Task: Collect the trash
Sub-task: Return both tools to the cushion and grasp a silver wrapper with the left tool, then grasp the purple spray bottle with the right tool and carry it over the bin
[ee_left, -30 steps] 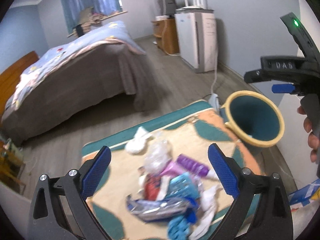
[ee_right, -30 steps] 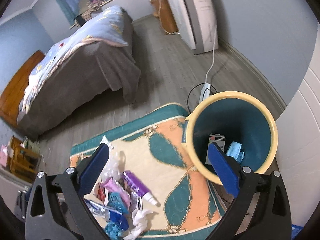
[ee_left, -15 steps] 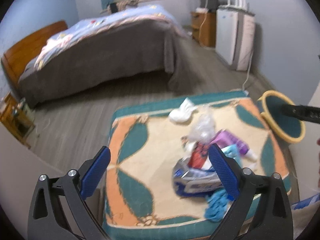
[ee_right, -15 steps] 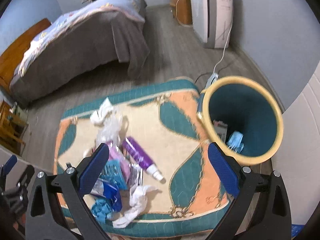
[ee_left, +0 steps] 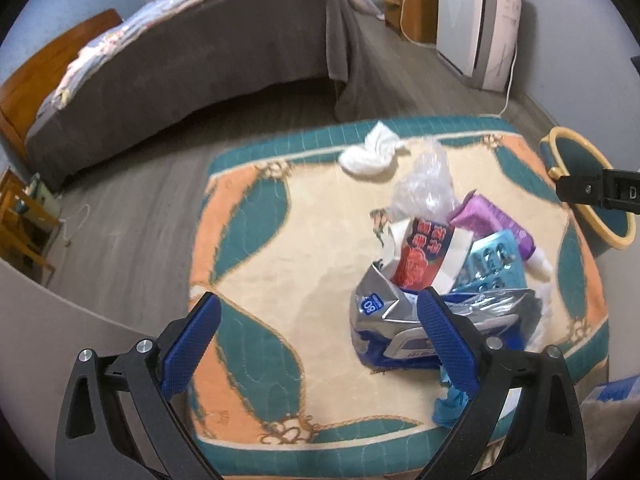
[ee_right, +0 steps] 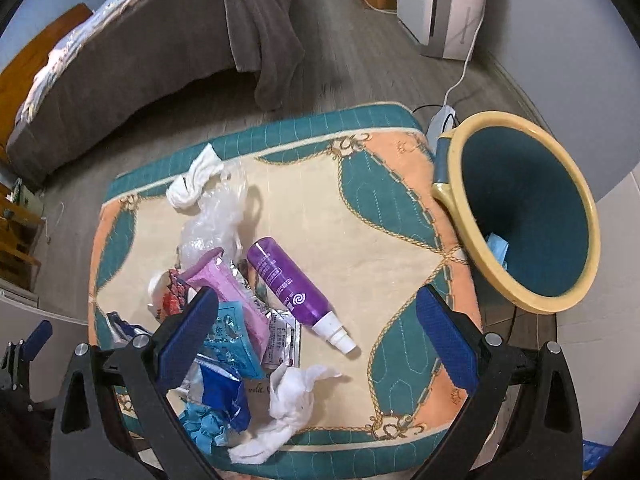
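Note:
A heap of trash lies on a patterned rug (ee_left: 280, 248) (ee_right: 360, 216): a purple spray bottle (ee_right: 292, 288) (ee_left: 492, 220), a pink packet (ee_right: 236, 296), a red-and-white wrapper (ee_left: 420, 256), a silver-blue foil bag (ee_left: 404, 316), a clear plastic bag (ee_right: 216, 216) (ee_left: 424, 184) and white tissues (ee_right: 288, 408) (ee_left: 372, 152). A teal bin with a yellow rim (ee_right: 528, 216) (ee_left: 592, 188) stands off the rug's right edge with some items inside. My left gripper (ee_left: 316, 344) is open, hovering left of the heap. My right gripper (ee_right: 316, 332) is open above the bottle's nozzle end.
A bed with a grey-brown cover (ee_left: 208, 48) (ee_right: 140, 52) fills the far left. A white appliance (ee_left: 476, 24) (ee_right: 444, 4) and a wooden cabinet (ee_left: 408, 4) stand by the far wall, with a cable and power strip (ee_right: 440, 120) behind the bin. Wooden shelving (ee_left: 24, 224) sits at left.
Both grippers have tilted downward and swung left, away from the bin and over the trash heap. Both stay open with nothing held.

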Available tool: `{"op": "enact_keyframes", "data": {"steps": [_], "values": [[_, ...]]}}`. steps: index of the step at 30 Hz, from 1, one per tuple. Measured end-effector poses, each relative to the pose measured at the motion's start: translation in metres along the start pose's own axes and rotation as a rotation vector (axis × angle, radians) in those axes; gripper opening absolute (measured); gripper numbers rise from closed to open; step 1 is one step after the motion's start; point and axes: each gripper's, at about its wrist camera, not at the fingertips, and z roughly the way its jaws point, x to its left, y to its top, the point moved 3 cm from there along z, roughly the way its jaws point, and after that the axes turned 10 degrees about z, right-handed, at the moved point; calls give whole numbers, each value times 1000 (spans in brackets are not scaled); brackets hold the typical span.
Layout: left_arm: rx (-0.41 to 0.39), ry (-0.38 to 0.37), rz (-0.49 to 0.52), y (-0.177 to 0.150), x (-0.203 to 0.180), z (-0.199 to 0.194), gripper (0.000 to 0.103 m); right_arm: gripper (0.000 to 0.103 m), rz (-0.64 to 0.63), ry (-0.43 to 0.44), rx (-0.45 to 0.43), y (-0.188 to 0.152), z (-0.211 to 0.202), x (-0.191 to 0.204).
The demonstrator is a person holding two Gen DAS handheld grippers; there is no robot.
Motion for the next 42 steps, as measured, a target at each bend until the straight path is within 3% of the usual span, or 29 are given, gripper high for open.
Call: {"op": "enact_keyframes", "data": {"steps": [6, 8, 9, 10, 12, 17, 18, 26, 29, 34, 42], "values": [[16, -67, -46, 6, -6, 20, 93, 95, -13, -11, 25, 4, 19, -3], [33, -96, -42, 7, -10, 25, 79, 86, -32, -21, 40, 6, 28, -4], [45, -113, -39, 7, -12, 27, 65, 78, -44, -29, 51, 6, 33, -5], [65, -136, -33, 6, -15, 30, 57, 74, -61, -41, 70, 6, 40, -5], [82, -149, -4, 5, -22, 35, 53, 59, -75, -39, 105, 4, 51, -5], [84, -148, 18, 4, -25, 42, 44, 54, -82, 14, 173, 1, 75, 2], [83, -145, 14, 4, -23, 43, 37, 54, -90, 20, 179, 0, 79, 5], [55, -129, 30, 12, -18, 45, 32, 54, -133, 20, 193, -1, 102, 24], [37, -122, 55, 17, -20, 42, 32, 43, -143, 28, 199, -2, 107, 29], [-15, -109, 78, 27, -22, 29, 32, 35, -152, 21, 193, 0, 106, 30], [-133, -91, 121, 51, -32, -8, 32, 34, -51, 61, 133, 15, 73, 1]]}}
